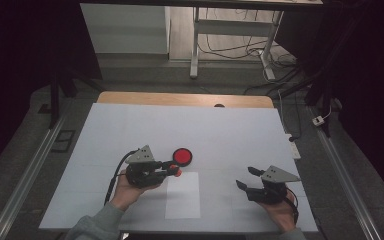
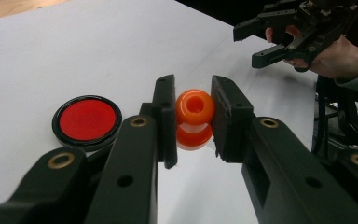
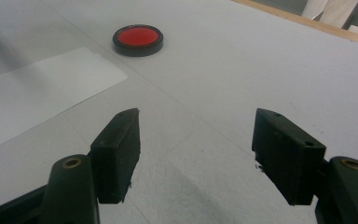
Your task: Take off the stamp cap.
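The left tongs (image 2: 193, 116) pinch an orange spool (image 2: 194, 119) beside the red disc (image 2: 87, 120), while the right tongs (image 3: 196, 158) gape wide, empty.

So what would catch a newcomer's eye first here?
Probably the glossy orange spool-shaped plastic piece, gripped between the jaws of the left tool. Next, the round red disc with a black rim on the white table cover just beyond it. The right tool hangs open with nothing in it.

The left tongs (image 2: 194, 116) clamp an orange spool-shaped piece (image 2: 194, 119) above the white desk (image 2: 51, 56) — a red, black-rimmed disc (image 2: 87, 120) lies just beside.
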Motion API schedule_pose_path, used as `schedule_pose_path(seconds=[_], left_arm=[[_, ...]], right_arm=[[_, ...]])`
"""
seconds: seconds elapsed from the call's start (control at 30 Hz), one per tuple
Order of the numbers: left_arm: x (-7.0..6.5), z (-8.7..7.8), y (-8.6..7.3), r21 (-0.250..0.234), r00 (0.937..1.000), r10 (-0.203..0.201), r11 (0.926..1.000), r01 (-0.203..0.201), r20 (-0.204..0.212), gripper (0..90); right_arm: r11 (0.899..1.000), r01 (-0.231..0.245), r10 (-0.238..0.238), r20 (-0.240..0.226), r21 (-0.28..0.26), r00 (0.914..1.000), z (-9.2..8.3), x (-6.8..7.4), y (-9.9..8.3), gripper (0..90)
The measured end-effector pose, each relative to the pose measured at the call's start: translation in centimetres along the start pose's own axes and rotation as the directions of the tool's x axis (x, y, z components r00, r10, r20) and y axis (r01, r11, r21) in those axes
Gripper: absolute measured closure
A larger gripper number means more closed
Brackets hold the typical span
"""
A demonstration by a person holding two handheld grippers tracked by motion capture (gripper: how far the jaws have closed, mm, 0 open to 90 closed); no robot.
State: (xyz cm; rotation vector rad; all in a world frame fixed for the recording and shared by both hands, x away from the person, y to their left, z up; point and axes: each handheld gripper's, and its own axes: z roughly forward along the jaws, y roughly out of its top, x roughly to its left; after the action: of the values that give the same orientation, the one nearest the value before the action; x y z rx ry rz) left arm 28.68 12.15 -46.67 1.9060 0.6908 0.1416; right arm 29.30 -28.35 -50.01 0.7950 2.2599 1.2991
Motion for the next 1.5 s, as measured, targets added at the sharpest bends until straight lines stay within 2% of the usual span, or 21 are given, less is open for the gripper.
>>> schedule_pose_path(seconds=[0.1, 0.47, 0.57, 0.87, 0.97, 1.5], left_arm=[[0.2, 0.0, 0.0, 0.004, 1.0000, -0.001, 1.0000, 0.001, -0.001, 72.0], [0.3, 0.1, 0.0, 0.008, 0.9998, -0.004, 1.0000, 0.004, -0.018, 72.0], [0.3, 0.1, 0.0, 0.011, 0.9998, -0.003, 0.9999, 0.003, -0.020, 72.0], [0.2, 0.6, -0.1, 0.023, 0.9998, -0.005, 0.9997, 0.005, -0.017, 72.0], [0.2, 0.7, -0.1, 0.024, 0.9999, -0.006, 0.9997, 0.006, -0.011, 72.0], [-0.1, 1.0, -0.1, 0.026, 1.0000, 0.003, 0.9996, -0.003, -0.009, 72.0]], right_arm=[[1.000, 0.008, -0.008, 0.008, 0.005, 0.9999, 0.0, 0.2, 0.1, 32.4], [1.000, 0.010, -0.010, -0.029, -0.008, 0.9995, 0.5, 1.4, 0.8, 32.6], [1.000, 0.022, -0.022, -0.039, -0.009, 0.9990, 0.7, 1.8, 1.2, 33.1], [1.000, 0.005, -0.006, -0.080, -0.011, 0.9968, 1.9, 2.2, 1.5, 33.3], [1.000, 0.022, -0.023, -0.089, -0.007, 0.9958, 2.3, 2.4, 1.6, 33.3], [0.999, 0.045, -0.046, -0.125, -0.008, 0.9912, 3.8, 3.6, 2.5, 33.3]])
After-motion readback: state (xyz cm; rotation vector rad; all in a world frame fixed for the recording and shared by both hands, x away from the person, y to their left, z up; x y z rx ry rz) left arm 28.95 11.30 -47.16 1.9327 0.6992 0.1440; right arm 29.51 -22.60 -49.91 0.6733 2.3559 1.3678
